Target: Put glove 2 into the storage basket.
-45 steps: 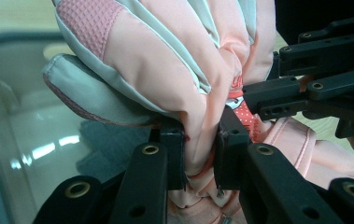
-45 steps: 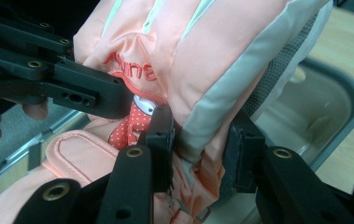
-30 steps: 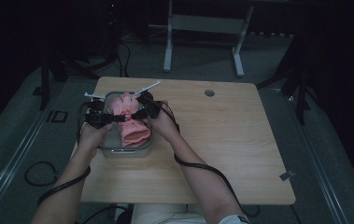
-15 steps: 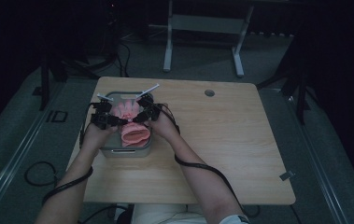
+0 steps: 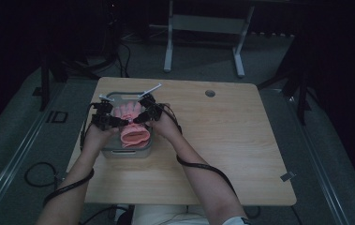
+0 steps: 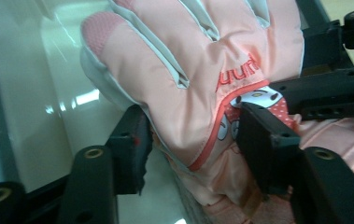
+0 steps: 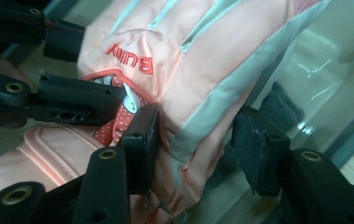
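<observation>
While it lies flat in the grey tray, the glove sits between both grippers.

Glove: the pink glove (image 5: 131,123) rests palm-down in the tray, fingers pointing away from the person, cuff toward them; a red "BUNY" word and a cartoon patch mark its back (image 6: 202,88) (image 7: 174,79).

Left gripper: the left gripper (image 5: 114,121) straddles the glove's thumb-side edge (image 6: 191,140); its jaws have just been opening, and the pads stand beside the fabric with a gap on the outer side, so nothing is pinched.

Right gripper: the right gripper (image 5: 140,117) straddles the opposite edge (image 7: 195,140); its jaws have also just been opening, the outer pad clear of the glove, the inner one against it.

Tray: the grey tray (image 5: 124,151) stands near the table's left edge.

Table: the wooden table (image 5: 231,140) carries the tray.
</observation>
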`<state>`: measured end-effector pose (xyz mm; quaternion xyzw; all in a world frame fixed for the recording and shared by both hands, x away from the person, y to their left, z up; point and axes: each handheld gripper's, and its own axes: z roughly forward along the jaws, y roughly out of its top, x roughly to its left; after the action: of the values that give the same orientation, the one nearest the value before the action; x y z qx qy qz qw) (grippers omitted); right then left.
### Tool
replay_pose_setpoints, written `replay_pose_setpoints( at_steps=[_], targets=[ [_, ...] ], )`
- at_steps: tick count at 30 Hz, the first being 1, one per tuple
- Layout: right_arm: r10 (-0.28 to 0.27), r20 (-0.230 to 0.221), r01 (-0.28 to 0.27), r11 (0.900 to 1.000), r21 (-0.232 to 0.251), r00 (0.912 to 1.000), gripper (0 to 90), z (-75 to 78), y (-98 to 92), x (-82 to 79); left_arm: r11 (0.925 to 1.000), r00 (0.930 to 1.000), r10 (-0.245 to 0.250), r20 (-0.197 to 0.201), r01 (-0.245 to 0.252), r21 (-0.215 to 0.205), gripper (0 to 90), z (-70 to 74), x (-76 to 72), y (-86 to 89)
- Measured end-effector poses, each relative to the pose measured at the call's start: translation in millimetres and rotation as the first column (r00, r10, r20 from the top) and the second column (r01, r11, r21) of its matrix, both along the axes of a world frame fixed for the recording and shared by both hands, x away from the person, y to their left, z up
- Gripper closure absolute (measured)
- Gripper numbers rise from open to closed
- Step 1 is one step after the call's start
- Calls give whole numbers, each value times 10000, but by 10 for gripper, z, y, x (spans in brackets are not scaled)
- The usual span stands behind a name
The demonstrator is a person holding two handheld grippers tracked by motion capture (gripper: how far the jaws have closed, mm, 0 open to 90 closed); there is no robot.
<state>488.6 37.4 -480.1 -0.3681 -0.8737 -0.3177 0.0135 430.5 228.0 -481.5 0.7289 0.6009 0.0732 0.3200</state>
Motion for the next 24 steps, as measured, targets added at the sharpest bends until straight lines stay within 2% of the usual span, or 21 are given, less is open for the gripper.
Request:
replay_pose_setpoints(
  at_steps=[3, 7, 9, 10, 12, 13, 15, 17, 22, 24],
  targets=[
    [-27, 12, 27, 9999, 99, 10000, 497, 44, -28, 11, 10000, 9999, 74, 155, -74, 12, 383, 47, -4, -3],
    [-47, 357, 43, 9999, 129, 9994, 494, 146, -50, -9, 9999, 9988, 98, 489, -101, 50, 381, 136, -20, -14],
    [-62, 411, 57, 9999, 139, 9991, 494, 165, -54, -13, 9999, 9988, 98, 489, -101, 50, 380, 136, -20, -14],
    [-62, 411, 57, 9999, 139, 9991, 488, 165, -54, -13, 9999, 9977, 157, 664, -154, -60, 380, 192, -31, -1],
    [-102, 612, 82, 9994, 330, 9981, 465, 242, -81, -22, 9997, 9973, -6, 740, 23, -227, 360, 218, -40, 9],
    [-117, 633, 88, 9989, 469, 9979, 460, 264, -92, -32, 9998, 9971, -42, 755, 57, -198, 359, 224, -45, 4],
    [-81, 657, 51, 9990, 451, 9978, 460, 270, -90, -41, 9999, 9966, -40, 823, 49, -101, 352, 237, -57, 4],
    [14, 685, -48, 9988, 487, 9976, 460, 296, -97, -64, 9997, 9963, -49, 862, 71, -246, 352, 252, -68, 14],
    [16, 843, -73, 9977, 679, 9964, 448, 370, -139, -80, 9994, 9917, 47, 1281, -1, -360, 349, 354, -118, 31],
    [-82, 943, 2, 9965, 837, 9955, 431, 416, -168, -89, 9986, 9900, -77, 1411, 151, -516, 336, 388, -138, 28]
  ],
)
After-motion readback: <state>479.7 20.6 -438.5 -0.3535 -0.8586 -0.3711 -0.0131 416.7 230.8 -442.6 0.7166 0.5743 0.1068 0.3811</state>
